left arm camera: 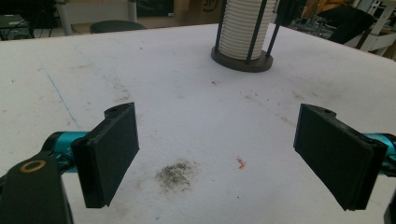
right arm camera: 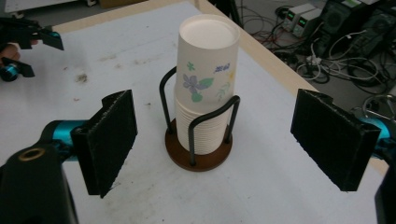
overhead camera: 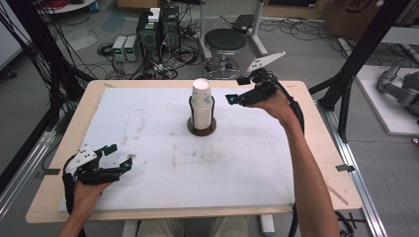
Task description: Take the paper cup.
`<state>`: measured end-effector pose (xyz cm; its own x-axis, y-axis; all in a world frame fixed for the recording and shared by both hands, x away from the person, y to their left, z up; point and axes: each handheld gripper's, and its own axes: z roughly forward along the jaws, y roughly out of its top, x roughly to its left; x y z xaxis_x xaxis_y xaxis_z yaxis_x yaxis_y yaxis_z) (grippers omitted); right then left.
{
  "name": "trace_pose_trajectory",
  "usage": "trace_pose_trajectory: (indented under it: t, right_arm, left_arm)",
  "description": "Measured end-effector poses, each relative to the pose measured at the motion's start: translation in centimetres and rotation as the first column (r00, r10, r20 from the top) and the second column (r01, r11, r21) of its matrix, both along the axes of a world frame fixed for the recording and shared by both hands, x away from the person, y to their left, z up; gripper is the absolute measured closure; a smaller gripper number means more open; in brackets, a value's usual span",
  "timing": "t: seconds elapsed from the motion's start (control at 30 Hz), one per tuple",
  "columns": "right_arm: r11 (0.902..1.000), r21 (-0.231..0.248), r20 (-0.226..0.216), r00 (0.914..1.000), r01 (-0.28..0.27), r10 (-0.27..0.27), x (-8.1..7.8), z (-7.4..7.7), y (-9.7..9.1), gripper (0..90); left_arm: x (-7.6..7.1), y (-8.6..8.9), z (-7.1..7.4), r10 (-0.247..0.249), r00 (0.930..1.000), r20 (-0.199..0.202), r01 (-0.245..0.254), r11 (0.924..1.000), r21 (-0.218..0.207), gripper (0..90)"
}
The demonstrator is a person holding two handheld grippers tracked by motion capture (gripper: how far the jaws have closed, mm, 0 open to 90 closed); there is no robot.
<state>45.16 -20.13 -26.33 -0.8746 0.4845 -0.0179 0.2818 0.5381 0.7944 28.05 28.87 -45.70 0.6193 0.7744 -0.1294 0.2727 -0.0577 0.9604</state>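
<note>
Stack of paper cups [right arm camera: 205, 88] stands upside down in a dark wire cup holder [right arm camera: 198, 156] near the far middle of the white table [overhead camera: 148, 128]; top cup carries a printed purple flower with green leaves and a small blue mark beside it, too small and blurred to read. Lower cups show as ribbed rims behind the holder's wire loops; the holder's round brown base partly hidden by the stack. In the left gripper view the stack [left arm camera: 243, 28] is cut off at the top edge. Right gripper [overhead camera: 242, 91] held above the table just right of the stack, jaws spread wide with nothing between them, stack apart from both pads. Left gripper [overhead camera: 116, 158] low at the near left of the table, well apart from the stack, jaws likewise spread and empty. Table surface bears grey smudges and a small red fleck [left arm camera: 241, 162]. Floor beyond: stool [overhead camera: 225, 42], boxes of electronics, tangled cables, labels unreadable
</note>
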Motion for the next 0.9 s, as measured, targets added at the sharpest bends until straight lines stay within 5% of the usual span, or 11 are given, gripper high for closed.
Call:
trace_pose_trajectory:
  t: [0.53,0.9]
  right_arm:
    - [0.9919,-0.124,-0.012,0.9996,-0.026,0.025,2.4,2.7,3.4,14.7]
    - [0.9702,-0.239,-0.05,0.9983,-0.04,0.029,4.1,3.6,7.0,14.7]
  left_arm:
    - [0.0,0.0,0.0,-0.006,1.0,0.0,0.006,1.0,-0.001,13.9]
    - [0.0,0.1,0.0,-0.011,0.9999,0.002,0.011,0.9999,-0.007,14.0]
